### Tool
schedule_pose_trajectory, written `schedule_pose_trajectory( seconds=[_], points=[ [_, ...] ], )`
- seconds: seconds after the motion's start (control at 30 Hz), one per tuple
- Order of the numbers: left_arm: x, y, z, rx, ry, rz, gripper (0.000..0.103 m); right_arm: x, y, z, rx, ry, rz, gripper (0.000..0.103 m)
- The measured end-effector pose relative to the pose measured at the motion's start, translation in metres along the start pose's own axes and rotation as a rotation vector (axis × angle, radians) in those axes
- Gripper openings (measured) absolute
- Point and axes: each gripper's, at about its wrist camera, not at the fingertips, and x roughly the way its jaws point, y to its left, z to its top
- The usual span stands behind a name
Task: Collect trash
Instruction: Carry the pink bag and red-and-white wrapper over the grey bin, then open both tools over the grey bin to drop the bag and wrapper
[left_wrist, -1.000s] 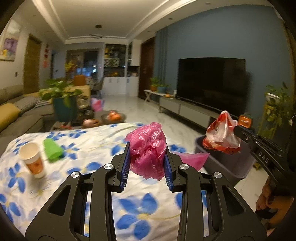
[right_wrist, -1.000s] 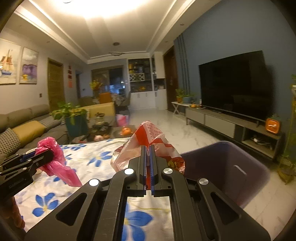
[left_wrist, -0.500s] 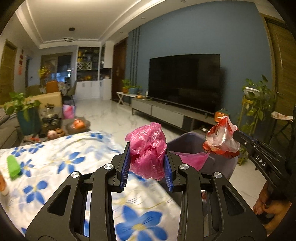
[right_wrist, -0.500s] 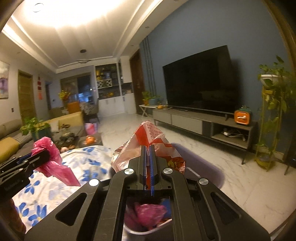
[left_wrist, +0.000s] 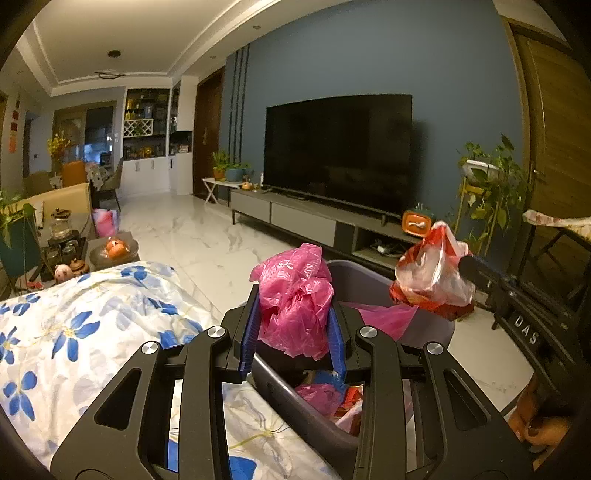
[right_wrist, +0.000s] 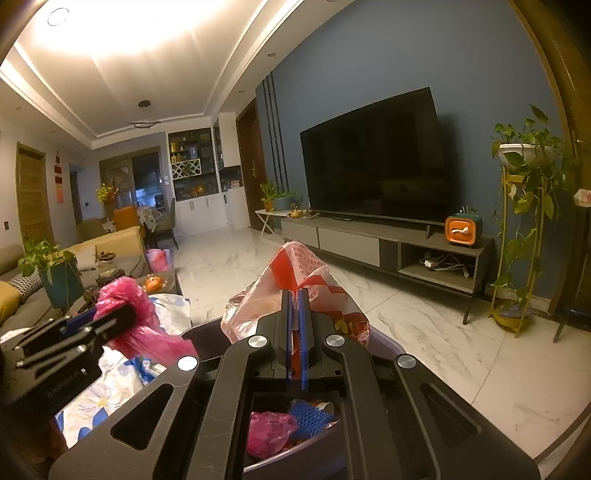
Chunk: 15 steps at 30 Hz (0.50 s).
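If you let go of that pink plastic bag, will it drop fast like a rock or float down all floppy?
Probably floppy and slow. The pink plastic bag looks thin and crinkled, bulging out past the left hand-held gripper, so it is likely very light. It would likely puff back up once released. Being over the gray bin, it should still land inside.

A blue wall (right_wrist: 369, 62) carries a dark TV (right_wrist: 373, 166) above a long grey console (right_wrist: 384, 240) on a white marble floor (right_wrist: 424, 332). An orange box (right_wrist: 461, 229) sits on the console's right end, near a tall plant stand (right_wrist: 524, 221). A bright ceiling light (right_wrist: 122, 29) glows overhead. White cabinets (left_wrist: 147, 147) fill the far end; a yellow sofa (right_wrist: 110, 243) stands left.
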Motion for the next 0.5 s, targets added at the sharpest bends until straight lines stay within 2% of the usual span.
schedule_pose_trajectory(
  seconds=[0.5],
  points=[
    [0.028,-0.004,-0.002,0.001,0.033,-0.026,0.032,0.013,-0.004,-0.003,0.017,0.010,0.006,0.004]
  ],
)
